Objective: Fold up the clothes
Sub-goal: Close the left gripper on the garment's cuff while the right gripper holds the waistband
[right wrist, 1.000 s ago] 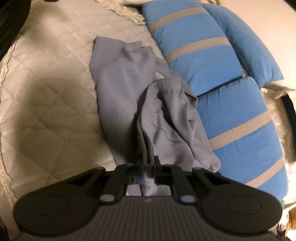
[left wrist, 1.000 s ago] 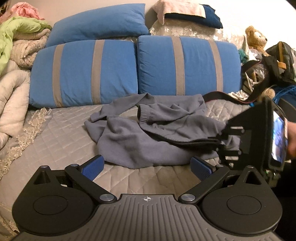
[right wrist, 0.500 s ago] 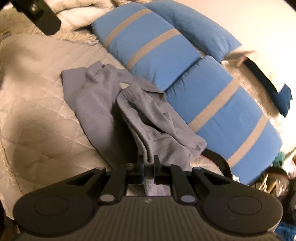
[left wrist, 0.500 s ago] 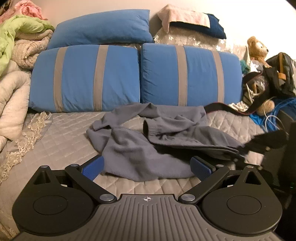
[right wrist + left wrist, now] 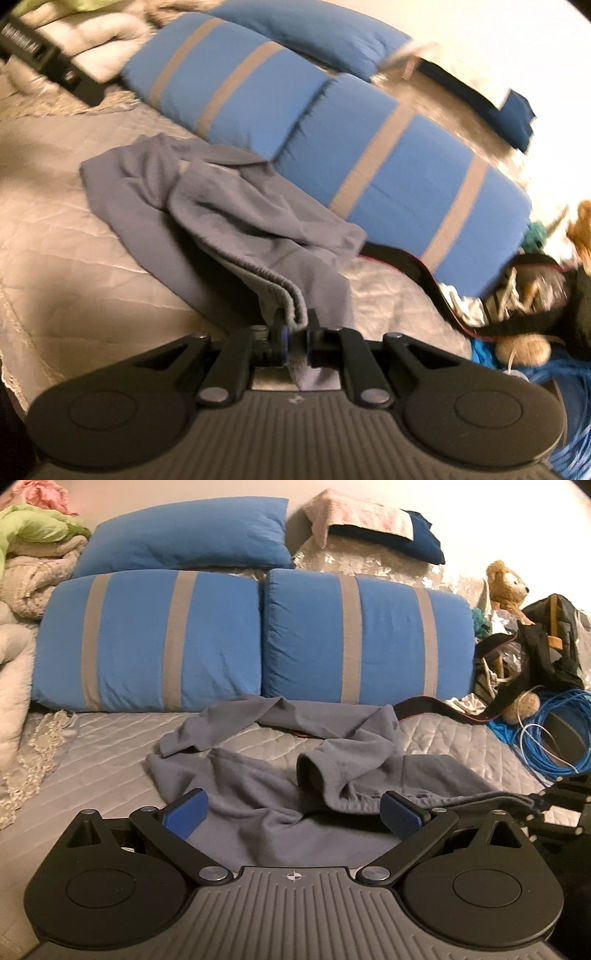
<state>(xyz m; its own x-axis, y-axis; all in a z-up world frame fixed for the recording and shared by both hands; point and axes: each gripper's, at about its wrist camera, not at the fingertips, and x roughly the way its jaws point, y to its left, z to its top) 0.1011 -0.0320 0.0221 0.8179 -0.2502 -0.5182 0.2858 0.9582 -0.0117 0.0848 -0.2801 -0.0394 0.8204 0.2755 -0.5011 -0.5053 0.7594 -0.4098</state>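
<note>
Grey sweatpants [image 5: 258, 805] lie crumpled on the quilted bed [image 5: 92, 753], with one cuff opening facing me. My left gripper [image 5: 293, 814] is open, its blue pads [image 5: 184, 812] hovering low over the near edge of the fabric, holding nothing. My right gripper [image 5: 295, 332] is shut on the gathered waistband of the sweatpants [image 5: 236, 221] and pulls it taut toward the right. The right gripper also shows at the right edge of the left wrist view [image 5: 546, 805], with fabric stretched to it.
Two blue striped cushions [image 5: 258, 638] and a blue pillow [image 5: 184, 535] line the back. Folded blankets [image 5: 22, 572] are piled at the left. A teddy bear [image 5: 506, 583], a black bag [image 5: 546, 646], a dark strap [image 5: 443, 709] and a blue cable coil [image 5: 546, 738] crowd the right side.
My right gripper has pulled the waistband down and to the right, stretching the sweatpants out. My left gripper has moved closer and lower over the fabric, still open.
</note>
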